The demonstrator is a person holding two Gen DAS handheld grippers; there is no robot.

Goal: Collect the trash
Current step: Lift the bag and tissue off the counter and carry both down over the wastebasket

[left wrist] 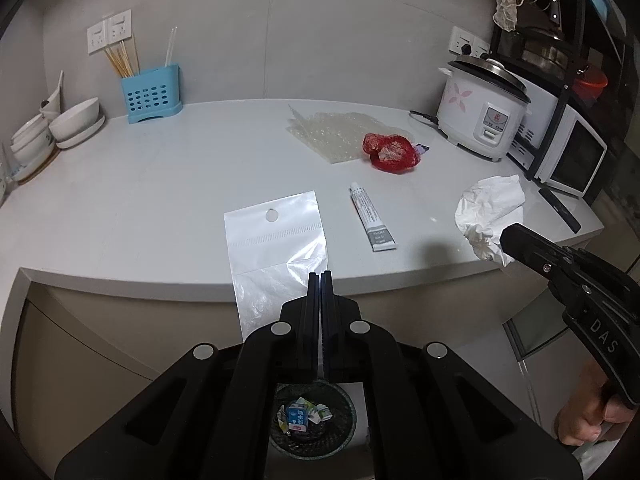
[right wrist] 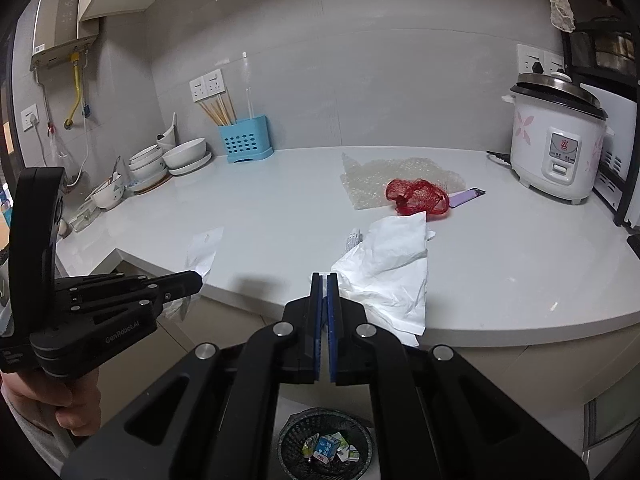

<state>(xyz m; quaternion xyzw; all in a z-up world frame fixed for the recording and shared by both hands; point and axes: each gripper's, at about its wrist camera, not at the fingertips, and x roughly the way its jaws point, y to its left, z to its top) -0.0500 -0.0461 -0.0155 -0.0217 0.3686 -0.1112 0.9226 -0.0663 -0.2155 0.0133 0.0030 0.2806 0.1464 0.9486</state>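
My left gripper (left wrist: 320, 276) has its jaws pressed together on the lower corner of the clear plastic bag (left wrist: 276, 248), which hangs over the counter's (left wrist: 160, 184) front edge. My right gripper (right wrist: 324, 278) is likewise clamped, pinching the crumpled white tissue (right wrist: 390, 268) at the same front edge, further right. Both grippers point forward and down over the counter's front lip, side by side, each gripped from below by a hand: the right hand (left wrist: 588, 412) shows in the left view, the left hand (right wrist: 64, 404) in the right view.

Below, on the floor, the black mesh bin (right wrist: 326, 446) holds a few small cartons.

The left view gives me the whole white tube (left wrist: 372, 218) lying near the front edge between bag and tissue; in the right view the tissue hides all but its cap. Only the right view shows the purple lighter (right wrist: 466, 197) clearly, beside the red net (right wrist: 416, 196) and the bubble wrap (right wrist: 372, 180) toward the counter's back, and the water heater (right wrist: 60, 12) on the left wall.
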